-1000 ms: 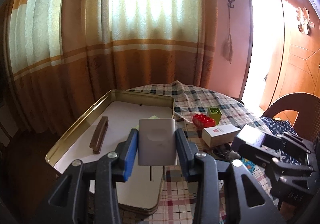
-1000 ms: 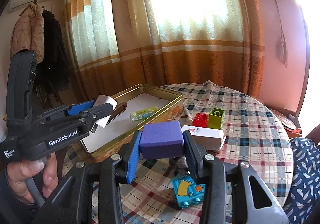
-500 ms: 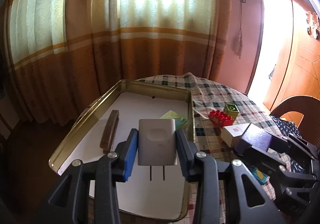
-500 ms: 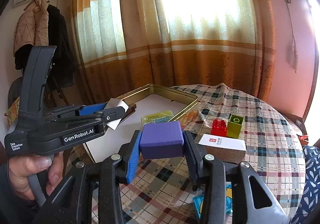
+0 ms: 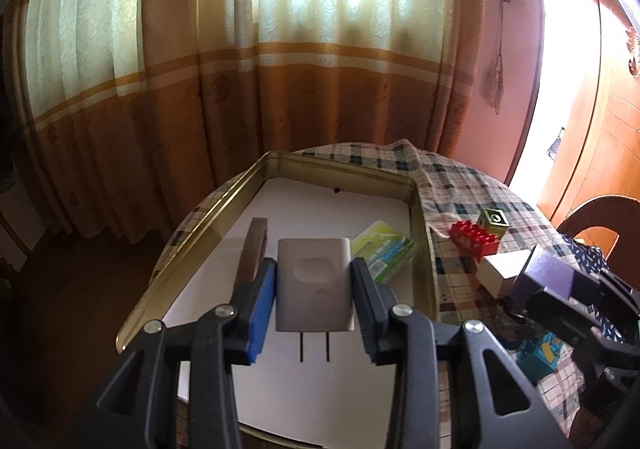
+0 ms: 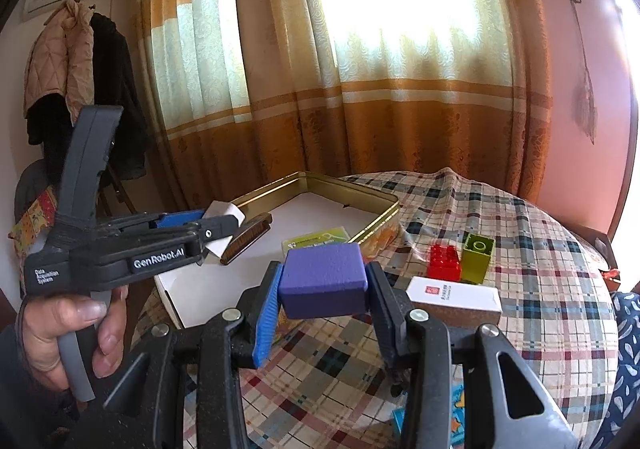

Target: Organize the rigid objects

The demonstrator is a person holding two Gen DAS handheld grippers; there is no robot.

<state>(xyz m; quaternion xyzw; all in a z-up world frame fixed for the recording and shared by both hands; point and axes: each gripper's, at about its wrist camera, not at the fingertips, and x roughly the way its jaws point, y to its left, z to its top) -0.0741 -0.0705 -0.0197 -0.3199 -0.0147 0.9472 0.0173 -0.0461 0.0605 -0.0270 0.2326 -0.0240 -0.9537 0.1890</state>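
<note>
Now the left gripper (image 5: 314, 289), jaws clamped on the white charger (image 5: 314, 285), has shifted from the gold tray's (image 5: 344, 167) near corner to above its white floor, ready for release; prongs point down. Beside the tray, the right gripper (image 6: 322, 289) clamps a matte purple block (image 6: 324, 281).

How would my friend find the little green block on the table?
Start at the gold metal tray on the checked tablecloth. Beside it stand two studded toy bricks, touching. The yellow-green plastic brick is the taller one with one round stud, next to the red plastic brick.
</note>
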